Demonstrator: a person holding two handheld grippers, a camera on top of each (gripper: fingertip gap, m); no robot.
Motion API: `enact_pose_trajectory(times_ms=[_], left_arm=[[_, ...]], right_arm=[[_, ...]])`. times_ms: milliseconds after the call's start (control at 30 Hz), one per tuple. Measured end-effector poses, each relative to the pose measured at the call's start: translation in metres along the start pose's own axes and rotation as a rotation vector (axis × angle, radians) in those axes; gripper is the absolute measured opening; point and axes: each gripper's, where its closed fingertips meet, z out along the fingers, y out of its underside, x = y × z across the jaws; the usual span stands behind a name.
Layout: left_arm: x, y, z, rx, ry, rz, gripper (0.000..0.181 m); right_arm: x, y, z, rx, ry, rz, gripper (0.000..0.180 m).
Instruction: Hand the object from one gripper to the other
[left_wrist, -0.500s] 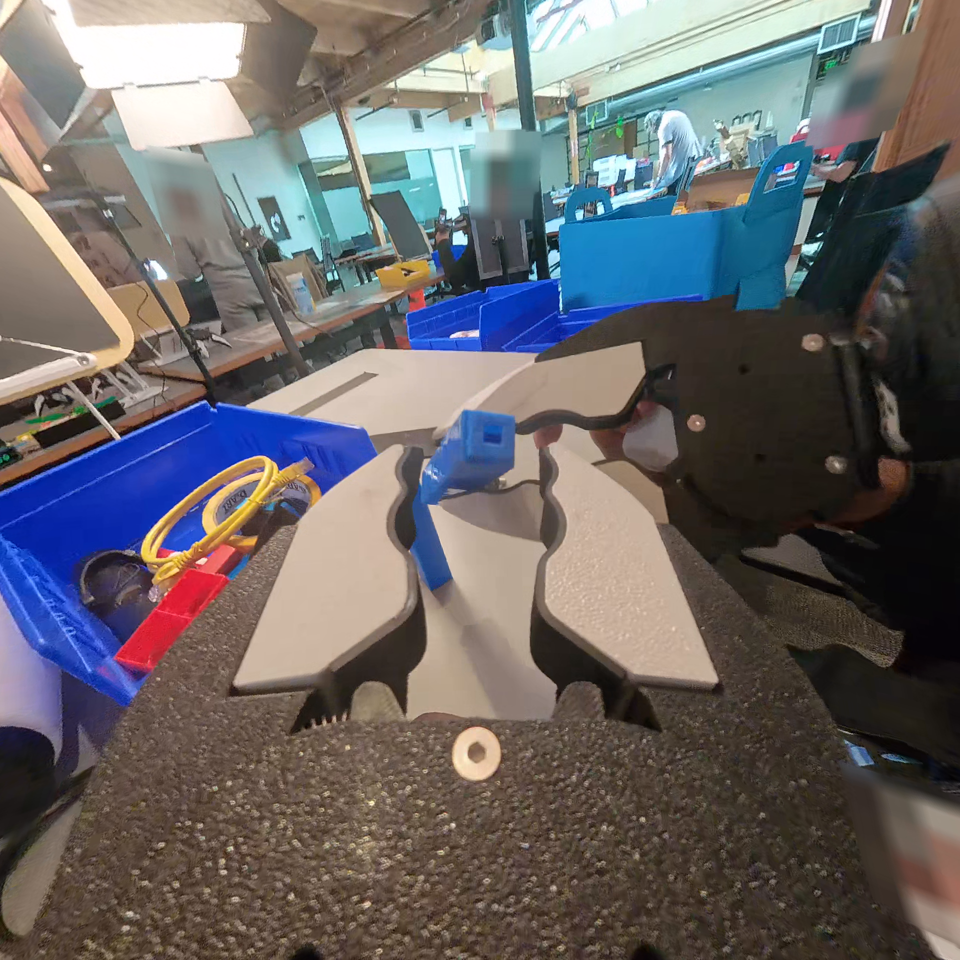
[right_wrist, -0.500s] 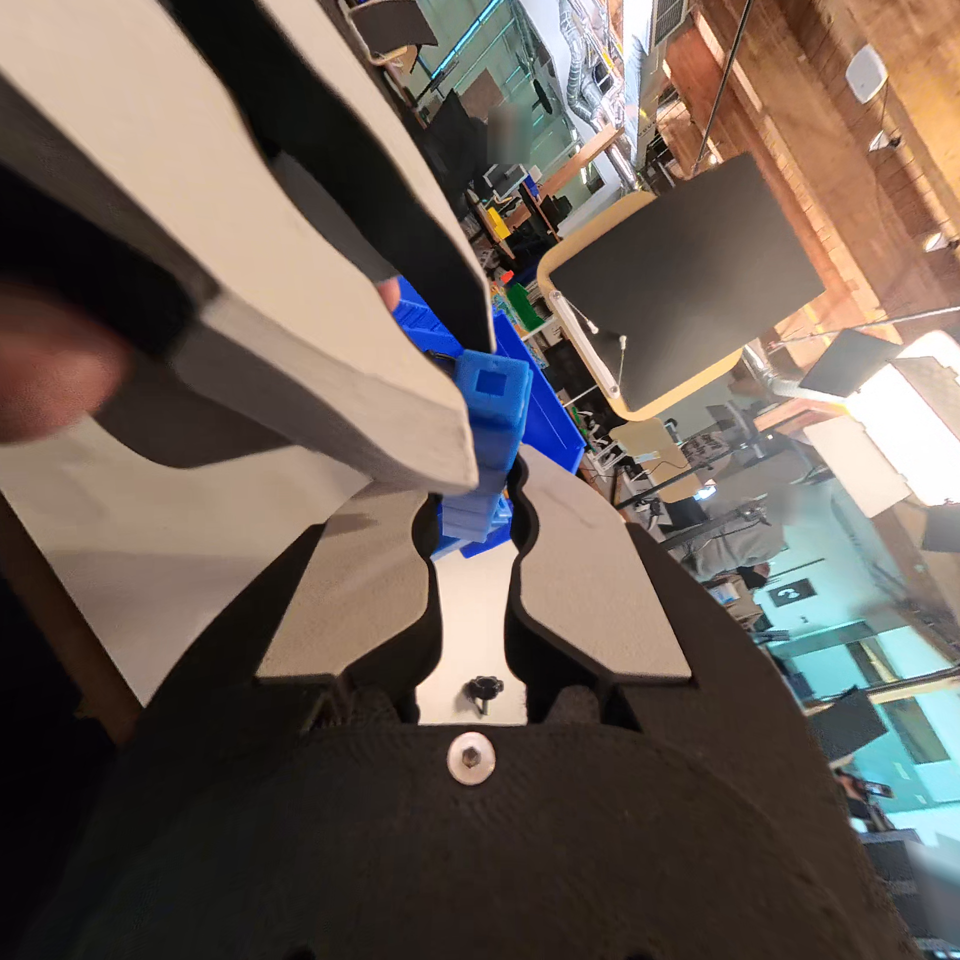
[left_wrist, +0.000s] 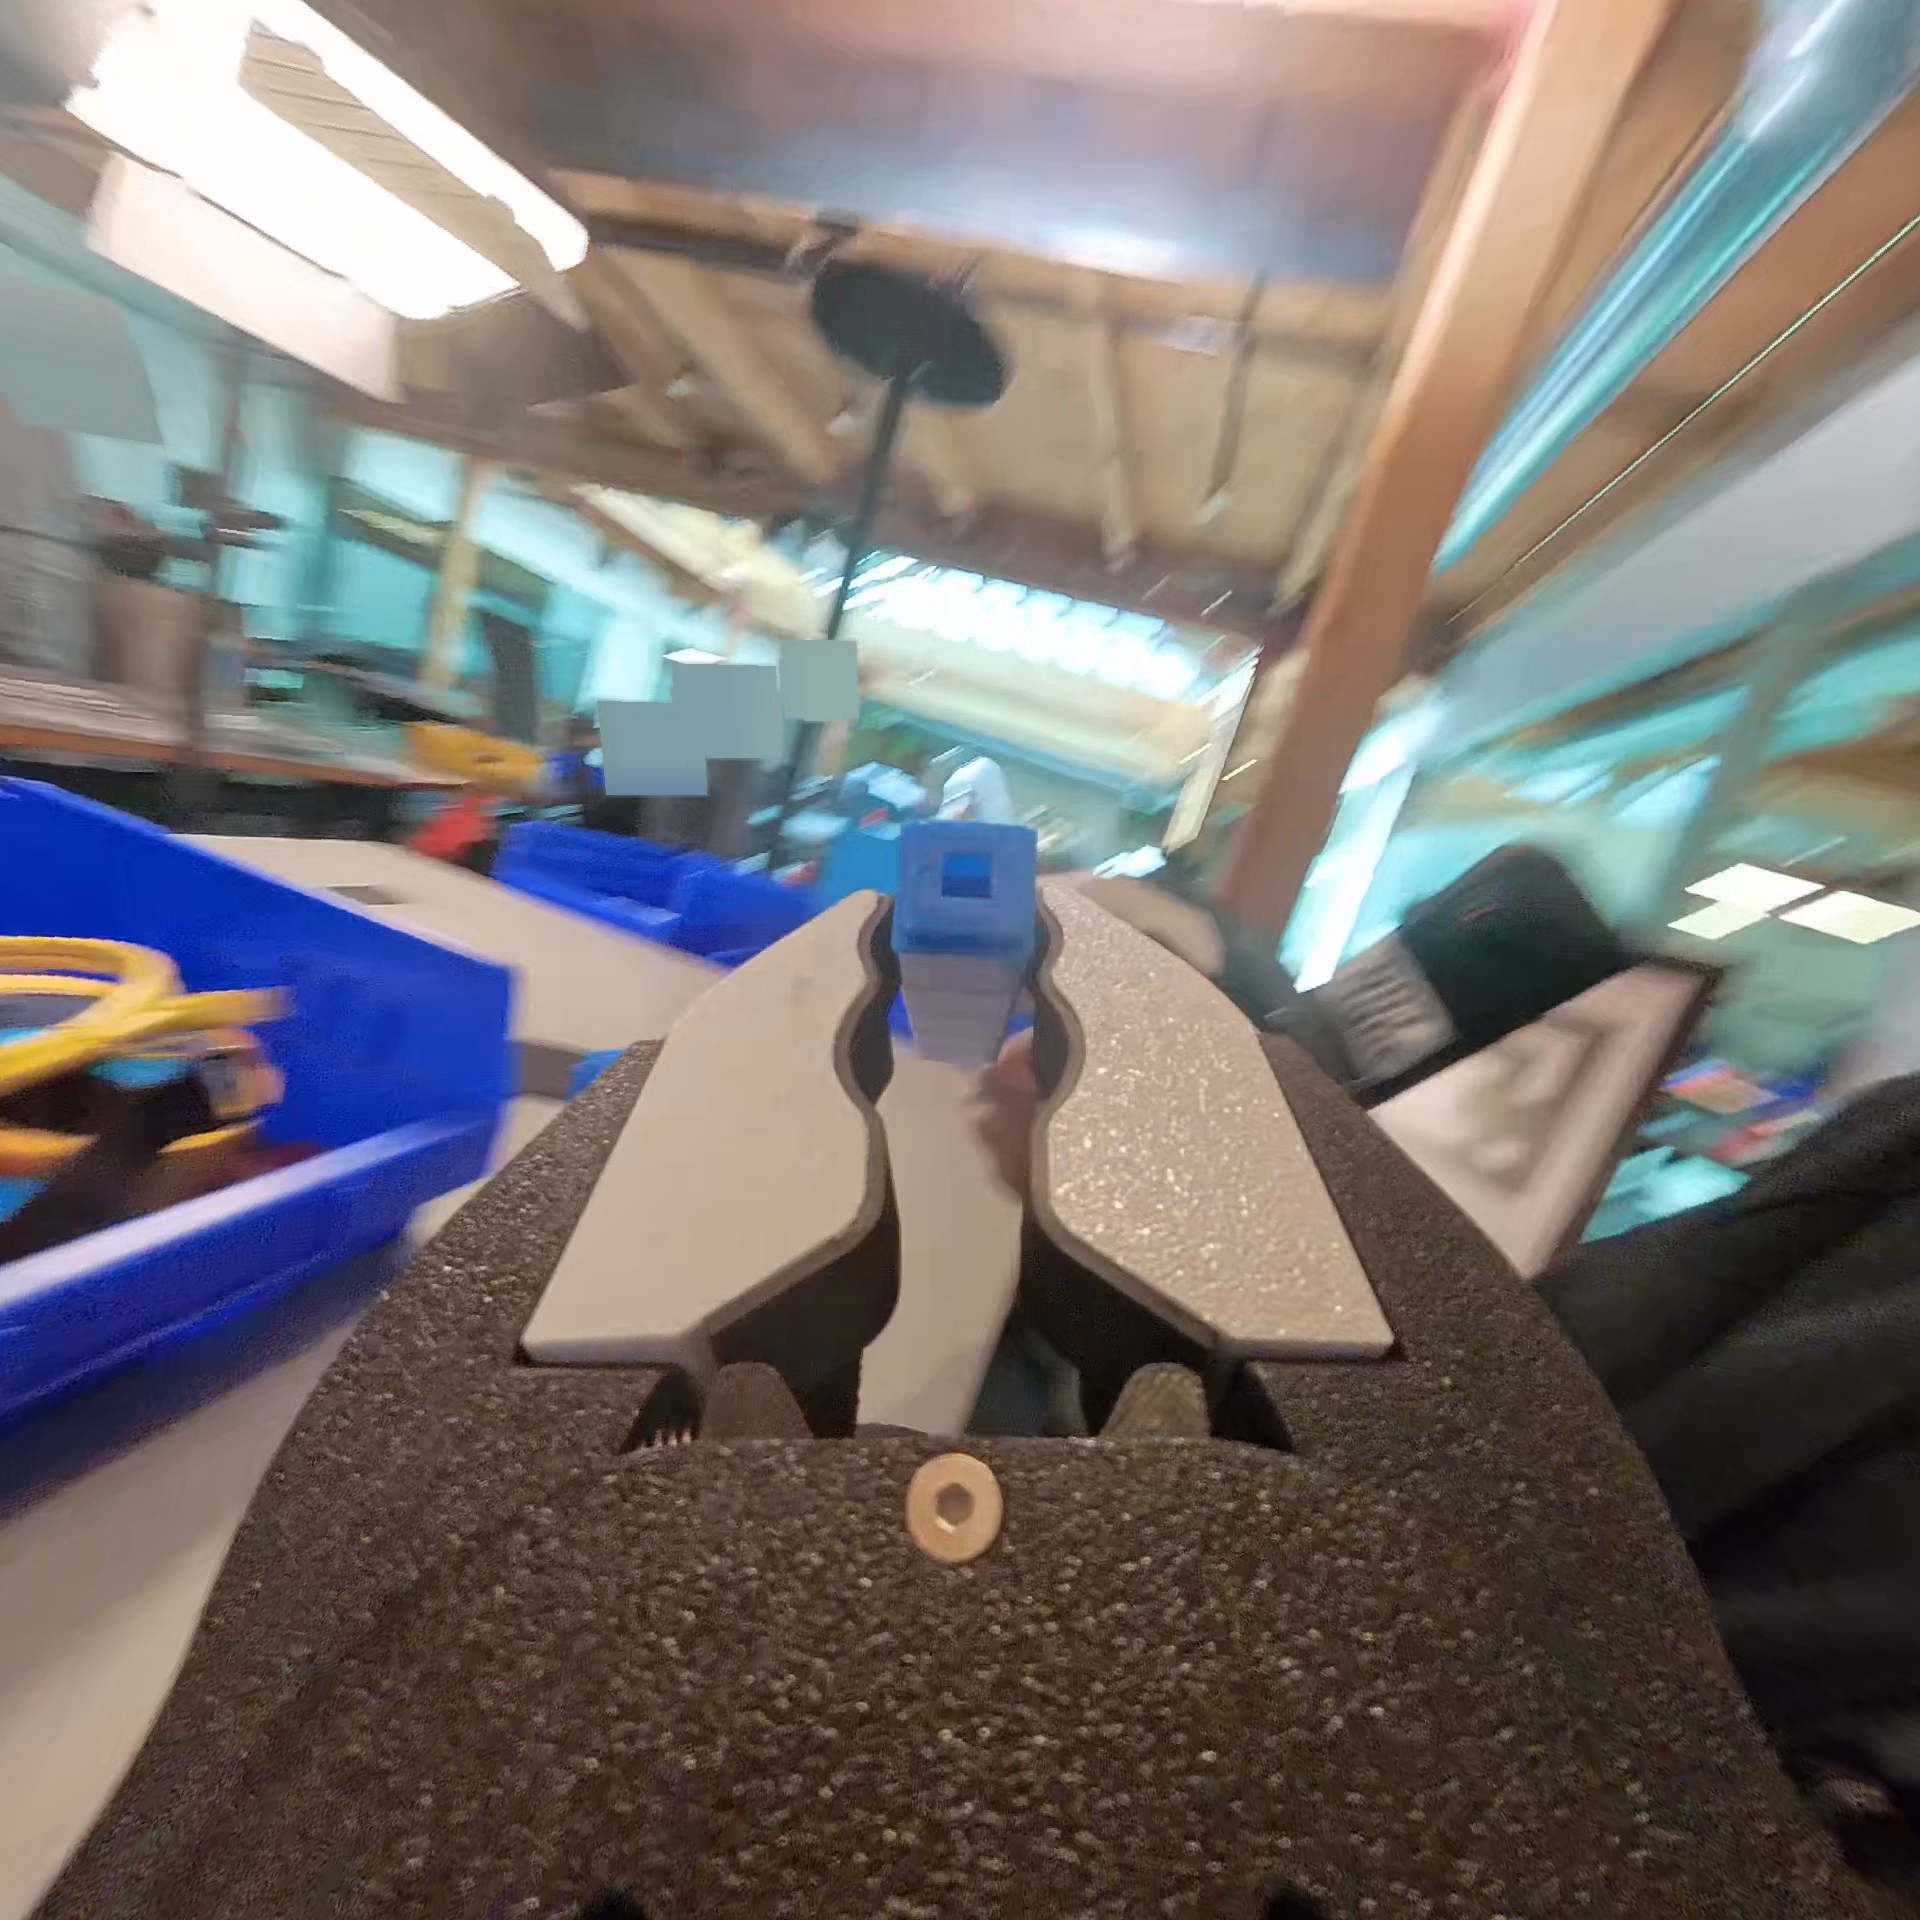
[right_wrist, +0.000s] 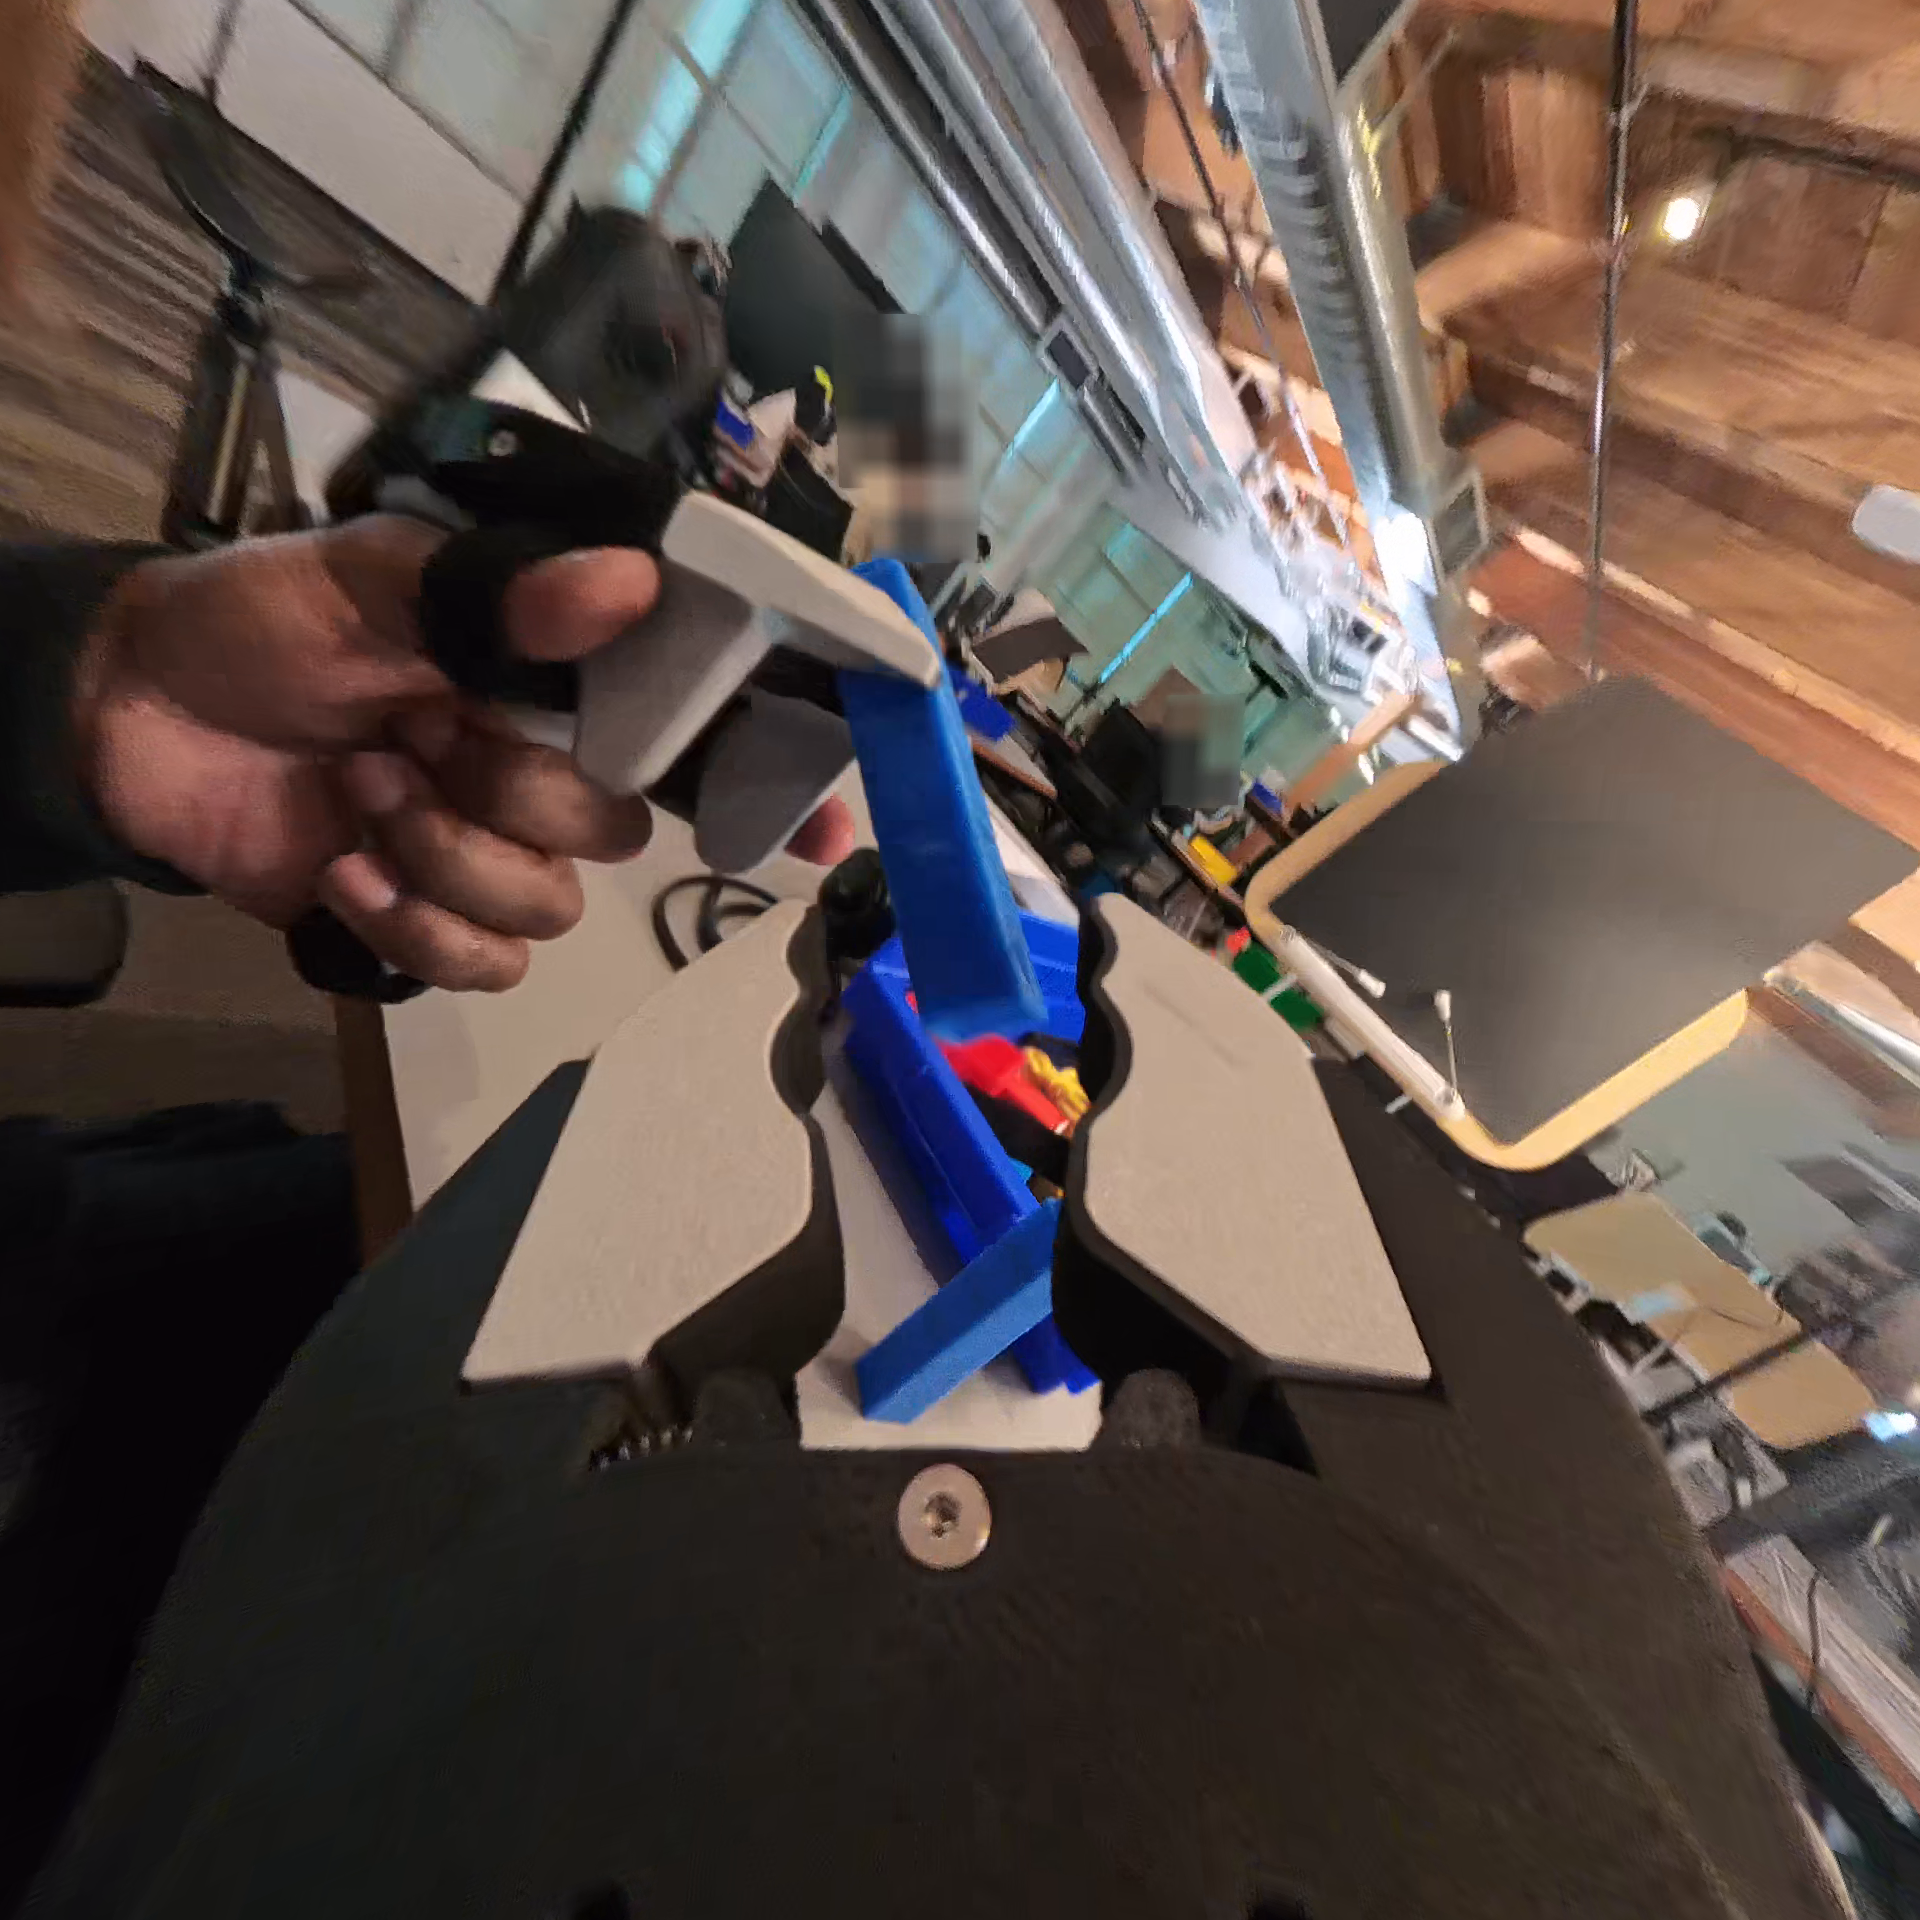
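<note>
Blue plastic bar (left_wrist: 964, 940) sits pinched between the tips of the left gripper (left_wrist: 961, 935), its square-holed end poking out past the grey fingers (left_wrist: 1164, 1122). Seen from the right wrist, that same bar hangs down from the left gripper, which a person's hand (right_wrist: 343, 758) holds. The right gripper (right_wrist: 951, 951) stands well apart below it, jaws spread wide and gripping nothing. Behind, a blue bin (left_wrist: 312, 1039) on the table (left_wrist: 582, 956) holds what looks like yellow cable (left_wrist: 104, 997), though blur smears it.
</note>
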Motion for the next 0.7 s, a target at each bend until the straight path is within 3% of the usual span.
enact_pose_trajectory(times_ms=[133, 267, 367, 433, 500, 600, 700], left_arm=[[0.009, -0.019, -0.009, 0.156, 0.217, -0.311, 0.022], [0.018, 0.002, 0.002, 0.049, 0.278, -0.405, 0.022], [0.028, 0.018, 0.01, -0.032, 0.313, -0.442, 0.022], [0.03, 0.02, 0.012, -0.039, 0.322, -0.45, 0.022], [0.027, 0.024, 0.011, -0.071, 0.282, -0.352, 0.024], [0.018, 0.027, 0.006, -0.114, 0.191, -0.082, 0.055], [0.017, 0.033, -0.005, -0.181, 0.172, 0.185, 0.059]], right_arm=[[0.002, -0.009, -0.009, 0.081, 0.029, -0.12, 0.05], [-0.003, -0.012, -0.007, 0.095, 0.079, -0.245, 0.052], [-0.006, -0.014, -0.007, 0.109, 0.086, -0.285, 0.026], [-0.01, -0.012, -0.008, 0.101, 0.056, -0.291, 0.023], [-0.01, -0.009, -0.007, 0.073, 0.0, -0.22, 0.023], [-0.014, -0.008, -0.012, 0.071, -0.116, -0.079, 0.023], [-0.028, -0.005, -0.02, 0.051, -0.301, 0.063, 0.021]])
